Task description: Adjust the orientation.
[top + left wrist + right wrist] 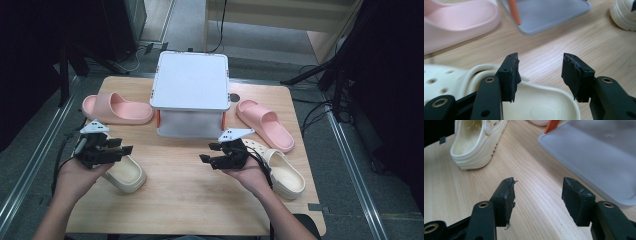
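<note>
The cream clog [461, 82] lies on the surface right under my left gripper [540, 75], near the left edge; it looks light, rubbery and springy, so I would pinch its heel rim, where the wall is thin. My left jaws stand spread, holding nothing. My right gripper [537, 200] hovers spread over bare wood, beside the grey box [599, 157], its matching clog [476, 142] behind.

Matt, foam-like cream clog [544, 105] on pale wood-grain table [584, 42]. Smooth grey plastic rack [599, 152], perhaps slightly satin. Rough, frayed black pads [507, 195].
</note>
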Action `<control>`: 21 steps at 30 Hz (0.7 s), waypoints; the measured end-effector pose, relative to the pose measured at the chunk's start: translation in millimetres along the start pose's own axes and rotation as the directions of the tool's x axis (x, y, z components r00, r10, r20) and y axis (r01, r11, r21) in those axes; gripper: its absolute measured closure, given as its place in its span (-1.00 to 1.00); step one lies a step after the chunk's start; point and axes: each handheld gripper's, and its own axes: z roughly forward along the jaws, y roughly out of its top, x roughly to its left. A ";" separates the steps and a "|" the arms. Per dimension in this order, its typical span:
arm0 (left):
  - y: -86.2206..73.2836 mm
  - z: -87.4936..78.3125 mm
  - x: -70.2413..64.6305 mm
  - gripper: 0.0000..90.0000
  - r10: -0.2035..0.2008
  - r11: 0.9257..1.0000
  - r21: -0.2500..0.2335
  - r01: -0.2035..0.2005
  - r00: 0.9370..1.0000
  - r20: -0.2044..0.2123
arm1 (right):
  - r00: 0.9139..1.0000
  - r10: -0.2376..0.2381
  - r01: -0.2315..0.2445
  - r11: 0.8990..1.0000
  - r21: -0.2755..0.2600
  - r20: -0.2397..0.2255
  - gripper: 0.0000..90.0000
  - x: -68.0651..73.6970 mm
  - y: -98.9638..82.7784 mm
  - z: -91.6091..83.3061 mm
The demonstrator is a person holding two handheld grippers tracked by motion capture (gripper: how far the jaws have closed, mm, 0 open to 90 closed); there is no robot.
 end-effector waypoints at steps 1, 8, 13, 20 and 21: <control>-1.5 -3.5 3.9 0.06 -0.009 1.000 -0.002 0.009 1.000 -0.006 | 1.000 -0.001 0.001 1.000 -0.004 -0.005 -0.02 -0.2 1.3 1.2; -12.5 -14.8 26.0 0.07 -0.056 0.998 -0.015 0.055 0.997 -0.056 | 1.000 -0.006 0.006 1.000 0.010 -0.023 -0.02 3.2 6.3 8.2; -17.3 -12.8 34.1 0.10 -0.067 0.997 -0.039 0.065 0.997 -0.045 | 0.999 -0.017 0.017 1.000 0.019 -0.029 -0.02 5.5 7.3 11.4; -11.7 -22.7 34.1 0.03 -0.079 0.996 -0.045 0.076 0.994 -0.077 | 1.000 -0.009 0.010 1.000 0.024 -0.026 -0.02 5.2 6.7 10.2; -10.5 -21.5 34.7 0.03 -0.078 0.997 -0.032 0.075 0.994 -0.080 | 1.000 -0.009 0.010 1.000 0.024 -0.026 -0.02 5.2 6.7 10.2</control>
